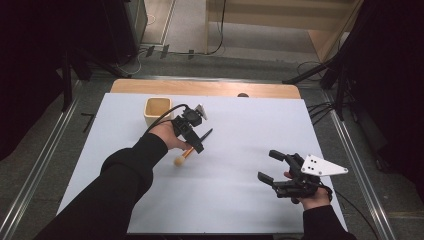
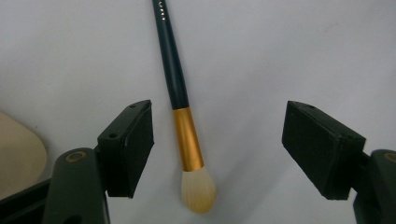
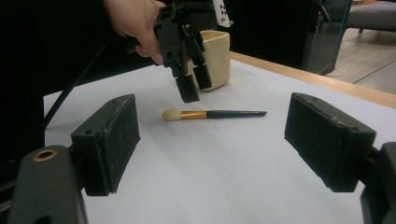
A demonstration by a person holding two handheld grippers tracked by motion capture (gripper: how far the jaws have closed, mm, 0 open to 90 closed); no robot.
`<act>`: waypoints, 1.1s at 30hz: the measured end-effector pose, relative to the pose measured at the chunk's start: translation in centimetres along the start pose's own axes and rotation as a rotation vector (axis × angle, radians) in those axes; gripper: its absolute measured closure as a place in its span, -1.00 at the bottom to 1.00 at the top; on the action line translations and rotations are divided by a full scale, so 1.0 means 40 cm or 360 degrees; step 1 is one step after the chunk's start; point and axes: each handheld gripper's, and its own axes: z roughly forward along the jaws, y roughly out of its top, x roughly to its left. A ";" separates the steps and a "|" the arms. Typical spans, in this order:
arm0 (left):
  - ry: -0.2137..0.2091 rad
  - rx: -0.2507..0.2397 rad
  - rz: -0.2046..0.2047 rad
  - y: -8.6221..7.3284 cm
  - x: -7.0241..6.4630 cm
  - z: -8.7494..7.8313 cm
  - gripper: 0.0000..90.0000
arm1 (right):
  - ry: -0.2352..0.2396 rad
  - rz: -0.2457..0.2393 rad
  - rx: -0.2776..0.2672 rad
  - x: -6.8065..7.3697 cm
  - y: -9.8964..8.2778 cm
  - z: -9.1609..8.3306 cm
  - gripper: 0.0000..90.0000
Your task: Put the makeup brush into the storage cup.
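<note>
A makeup brush [image 1: 186,155] with a dark handle, gold ferrule and pale bristles lies flat on the white sheet [image 1: 230,200]. My left gripper [image 1: 196,140] hangs just above it, pointing down, jaws open. In the left gripper view the brush [image 2: 187,140] runs between the two pads, nearer the left one, touching neither; my left gripper [image 2: 224,140] holds nothing. My right gripper [image 1: 267,165] rests open and empty at the front right. The right gripper view, taken from my right gripper [image 3: 210,140], looks across at the brush [image 3: 210,114] and the left gripper [image 3: 191,84] over it.
A cream square cup [image 1: 158,111] stands upright at the back left of the sheet, just behind the left hand; it shows again as the cup [image 3: 217,58]. The wooden table edge [image 1: 205,88] runs along the back. Cables lie on the floor beyond.
</note>
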 end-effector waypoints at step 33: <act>0.0070 0.0103 -0.0108 -0.029 0.024 0.086 -0.15 | -0.0001 -0.0003 0.0003 0.001 0.001 0.001 -0.58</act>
